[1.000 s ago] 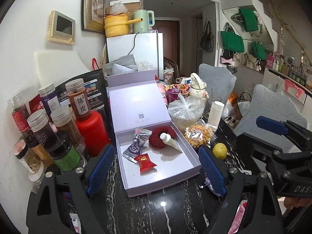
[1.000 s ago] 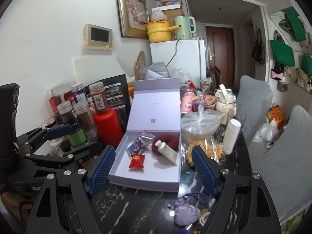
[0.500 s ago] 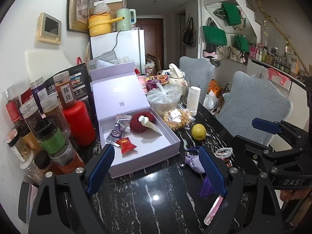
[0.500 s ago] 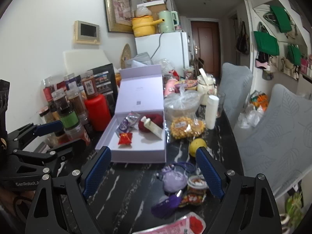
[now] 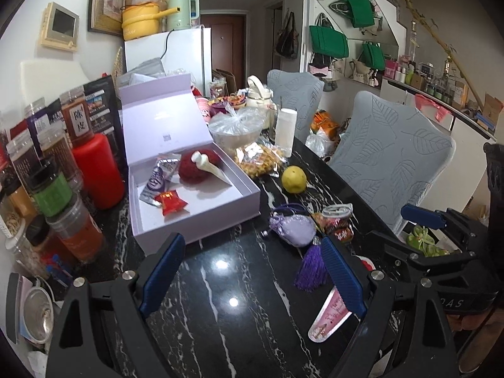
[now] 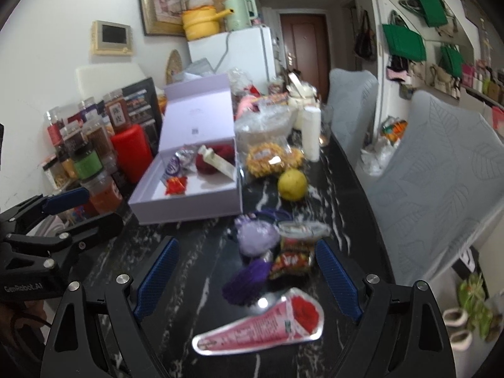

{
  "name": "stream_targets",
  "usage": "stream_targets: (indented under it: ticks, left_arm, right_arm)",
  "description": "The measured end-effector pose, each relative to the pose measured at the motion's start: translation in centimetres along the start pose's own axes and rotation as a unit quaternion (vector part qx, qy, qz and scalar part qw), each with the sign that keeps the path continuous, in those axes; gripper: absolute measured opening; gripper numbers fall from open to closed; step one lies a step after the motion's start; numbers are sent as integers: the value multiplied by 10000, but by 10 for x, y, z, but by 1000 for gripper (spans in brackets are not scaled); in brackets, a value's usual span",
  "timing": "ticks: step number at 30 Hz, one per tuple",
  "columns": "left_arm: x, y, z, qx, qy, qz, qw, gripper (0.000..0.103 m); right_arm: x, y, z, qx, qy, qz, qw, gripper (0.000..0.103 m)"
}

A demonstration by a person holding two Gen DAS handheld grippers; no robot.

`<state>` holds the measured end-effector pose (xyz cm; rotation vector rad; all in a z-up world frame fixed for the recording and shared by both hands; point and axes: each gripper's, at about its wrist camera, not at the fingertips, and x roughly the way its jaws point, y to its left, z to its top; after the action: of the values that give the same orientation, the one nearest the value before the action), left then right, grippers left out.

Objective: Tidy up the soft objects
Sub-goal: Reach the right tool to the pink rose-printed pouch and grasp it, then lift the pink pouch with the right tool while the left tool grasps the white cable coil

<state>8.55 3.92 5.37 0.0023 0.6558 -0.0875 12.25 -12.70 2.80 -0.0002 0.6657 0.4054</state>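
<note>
**R gripper lined up on the loose soft stuff; L is off to the side**

Both grippers wide open, nothing between the jaws of either.

Target container: lilac box (image 5: 201,217), lid up, sits far-left on the black table (image 5: 220,315). Already in it: red fuzzy ball (image 5: 197,170), white tube (image 5: 209,167), purple wrapper (image 5: 157,179), red candy (image 5: 171,203).

Still loose on the table, near side of the box:
- lilac pouch (image 6: 256,234) w/ purple tassel (image 6: 245,278) trailing toward the camera
- red snack pack (image 6: 294,256), touching the pouch on its right
- pink cone-shaped packet (image 6: 261,324), closest to the camera

Key geometry: in the R wrist view all three sit straight ahead of the right gripper (image 6: 247,278), inside the span of its jaws. Pouch + tassel run roughly along the gripper's pointing line. Cone packet lies crosswise, wide end right, tip left, so it'd need a wrist roll or a pinch across the narrow part.

In the L wrist view the left gripper (image 5: 252,274) has bare table in front; the pouch (image 5: 294,231) lies ahead and to its right, tassel just at the right finger (image 5: 343,277). L is nearer the box, though.

Judgement: R is better placed for the next pick, likely the pouch. Box then lies forward-left of it, so carry goes diagonally across. Risk: the snack pack touches the pouch and could get dragged along.

R view is a bit blurred, so exact contact pts unclear.
</note>
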Motion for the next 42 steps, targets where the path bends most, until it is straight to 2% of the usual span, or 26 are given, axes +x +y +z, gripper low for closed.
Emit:
stream_targets:
  ticks: [10, 14, 19, 25, 31, 34, 35, 36, 37, 38, 39, 42]
  left_arm:
    - [27, -2, -35, -59, 455, -237, 9987, 89]
    - [36, -5, -46, -34, 618, -301, 9976, 89]
    - [46, -1, -57, -114, 835, -379, 9957, 89]
    - [53, 6, -62, -252, 913, -338, 9949, 89]
    - [60, 15, -64, -338, 979, -232, 9943, 89]
    - [66, 18, -65, -383, 1052, -210, 9935, 89]
    - [68, 19, -65, -405, 1078, -223, 9931, 89]
    - [70, 19, -65, -416, 1087, -231, 9929, 89]
    - [71, 19, -65, -433, 1100, -251, 9927, 89]
    - [73, 19, -64, -444, 1116, -271, 9924, 89]
    - [75, 18, -64, -445, 1126, -293, 9922, 89]
    - [81, 12, -61, -404, 1139, -346, 9921, 89]
  right_arm:
    - [26, -19, -60, 467, 901, -455, 9938, 89]
    - [40, -29, -79, 932, 1265, -387, 9868, 87]
    - [57, -34, -88, 1169, 1573, -423, 9797, 86]
    - [72, -28, -82, 1032, 1491, -718, 9808, 87]
    - [90, -9, -81, 179, 1429, -1127, 9831, 87]
    - [86, -7, -86, -119, 1281, -927, 9873, 85]
    - [84, -8, -87, -192, 1268, -862, 9880, 84]
    - [83, -9, -87, -237, 1253, -837, 9883, 76]
    - [79, -12, -87, -257, 1164, -852, 9892, 67]
    - [77, -14, -86, -255, 1103, -874, 9897, 51]
    - [75, -15, -86, -310, 1068, -874, 9899, 42]
    - [72, -14, -85, -389, 1035, -820, 9905, 34]
